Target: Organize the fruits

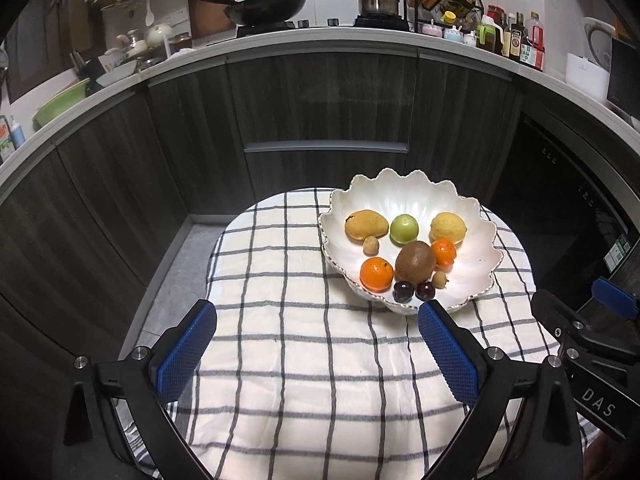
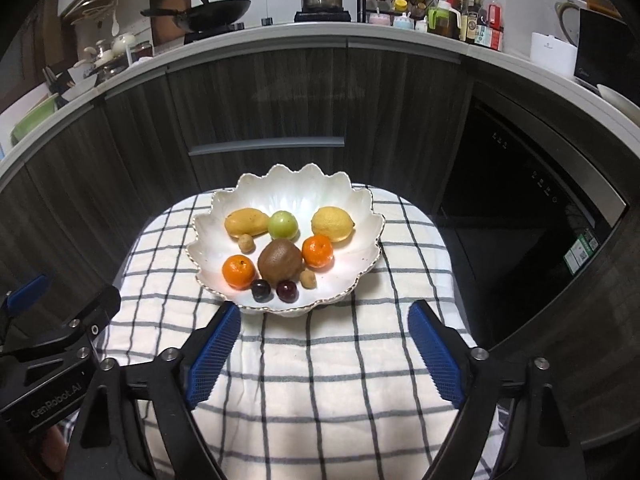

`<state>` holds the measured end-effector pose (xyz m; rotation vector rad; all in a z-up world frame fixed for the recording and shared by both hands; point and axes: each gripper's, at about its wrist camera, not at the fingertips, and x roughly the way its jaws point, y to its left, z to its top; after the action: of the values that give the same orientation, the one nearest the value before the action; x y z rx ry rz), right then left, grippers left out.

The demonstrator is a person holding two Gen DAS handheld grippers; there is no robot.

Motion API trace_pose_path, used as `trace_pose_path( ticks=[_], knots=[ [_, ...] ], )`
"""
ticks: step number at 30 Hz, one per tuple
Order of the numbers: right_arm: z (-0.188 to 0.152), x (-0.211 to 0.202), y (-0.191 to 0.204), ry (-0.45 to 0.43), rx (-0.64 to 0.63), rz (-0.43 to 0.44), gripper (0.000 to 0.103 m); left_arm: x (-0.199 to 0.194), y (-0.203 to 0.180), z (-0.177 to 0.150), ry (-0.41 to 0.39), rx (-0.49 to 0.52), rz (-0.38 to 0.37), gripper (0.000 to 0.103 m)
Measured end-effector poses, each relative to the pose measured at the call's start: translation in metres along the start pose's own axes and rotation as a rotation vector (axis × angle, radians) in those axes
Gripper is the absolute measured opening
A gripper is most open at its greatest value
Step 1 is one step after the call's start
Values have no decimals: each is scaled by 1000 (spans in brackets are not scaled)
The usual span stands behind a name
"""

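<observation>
A white scalloped bowl (image 1: 472,208) (image 2: 352,200) stands on a checked cloth and holds the fruit. In it lie a mango (image 1: 366,225) (image 2: 246,222), a green fruit (image 1: 404,229) (image 2: 283,225), a lemon (image 1: 448,227) (image 2: 333,223), a kiwi (image 1: 415,262) (image 2: 280,261), two mandarins (image 1: 376,275) (image 2: 317,252), two dark cherries (image 1: 403,291) (image 2: 287,291) and two small tan fruits (image 1: 371,245) (image 2: 308,279). My left gripper (image 1: 316,312) hangs open above the cloth, short of the bowl, with nothing between its blue pads. My right gripper (image 2: 325,314) is open too, nothing in it, just before the bowl's near rim.
The checked cloth (image 1: 288,360) (image 2: 320,380) covers a small table; its edges drop to a grey floor (image 1: 176,280). Dark cabinets (image 1: 320,100) stand behind, and a counter with a wok (image 1: 272,6), a pot and bottles. The right gripper's body (image 1: 592,344) shows at the left view's right edge.
</observation>
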<state>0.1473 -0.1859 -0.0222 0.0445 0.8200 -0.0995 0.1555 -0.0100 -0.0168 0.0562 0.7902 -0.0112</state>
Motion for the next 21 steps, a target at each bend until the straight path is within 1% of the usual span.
trace_pose_path(
  ticks=[5, 11, 17, 21],
  knots=[
    [-8, -19, 0, -5, 6, 1, 89, -17, 1, -9, 5, 4, 1, 103],
    [-20, -41, 0, -30, -12, -14, 89, -39, 1, -23, -12, -1, -3, 103],
    [-26, -61, -2, -64, -1, -11, 89, -59, 5, -33, -41, -28, -5, 103],
    [-30, -71, -3, -86, 8, -11, 89, -71, 7, -39, -66, -31, 7, 103]
  ],
)
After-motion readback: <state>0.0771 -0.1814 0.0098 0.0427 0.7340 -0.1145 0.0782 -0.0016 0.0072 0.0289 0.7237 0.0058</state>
